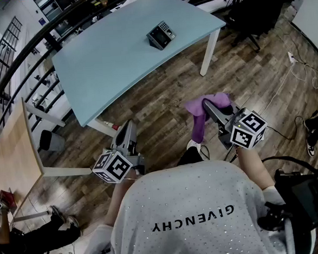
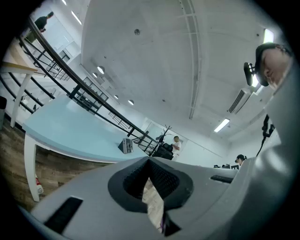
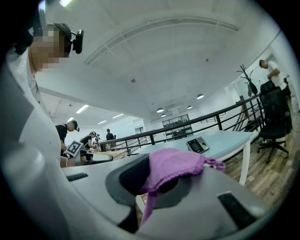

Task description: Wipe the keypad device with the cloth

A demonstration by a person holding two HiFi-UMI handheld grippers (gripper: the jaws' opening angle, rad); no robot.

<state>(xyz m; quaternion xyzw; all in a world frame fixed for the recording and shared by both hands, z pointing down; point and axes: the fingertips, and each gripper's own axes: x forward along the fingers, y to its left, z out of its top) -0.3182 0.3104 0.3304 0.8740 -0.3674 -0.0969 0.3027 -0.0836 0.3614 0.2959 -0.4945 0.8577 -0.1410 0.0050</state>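
The keypad device (image 1: 161,35) is a small dark box with a screen and keys, lying on the far part of the pale blue table (image 1: 105,57). In both gripper views the keypad device (image 2: 125,146) (image 3: 198,145) is far off. My right gripper (image 1: 207,105) is held over the wood floor, well short of the table, shut on a purple cloth (image 1: 201,118) that droops from its jaws. That cloth (image 3: 174,165) drapes over the right gripper (image 3: 150,190). My left gripper (image 1: 129,126) is lower left, shut, holding nothing; close up, the left gripper (image 2: 152,187) has its jaws together.
A light wooden table (image 1: 14,153) stands at the left, a black office chair (image 1: 256,5) at the top right. A black railing (image 1: 28,43) runs behind the blue table. Cables (image 1: 294,81) lie on the floor at right. People stand in the background.
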